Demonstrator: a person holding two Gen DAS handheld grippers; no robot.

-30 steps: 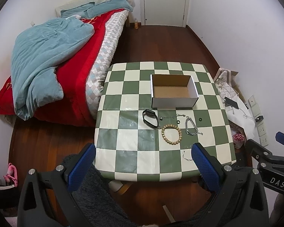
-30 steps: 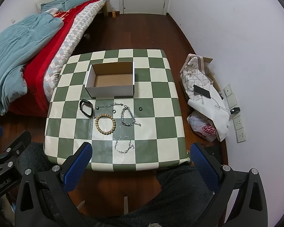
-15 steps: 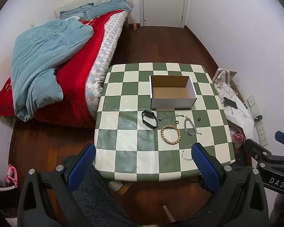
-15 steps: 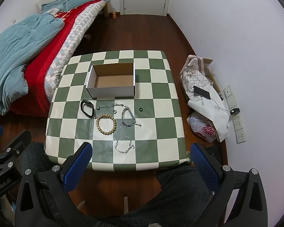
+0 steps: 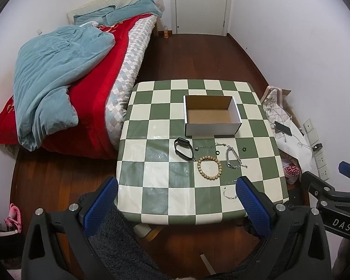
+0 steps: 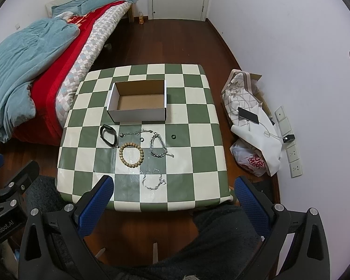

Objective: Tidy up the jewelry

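An empty open cardboard box stands on the green-and-white checked table. In front of it lie a black band, a wooden bead bracelet, a thick silver chain bracelet, a thin silver chain near the front edge, a thin necklace and two small dark rings. My left gripper and right gripper are both open and empty, held high above the table's near edge.
A bed with red cover and blue blanket stands left of the table. Bags, a phone and cables lie on the floor by the right wall. A closed door is at the back.
Both cameras have drifted slightly; the table looks a little farther in the left wrist view. Nothing on the table has moved.
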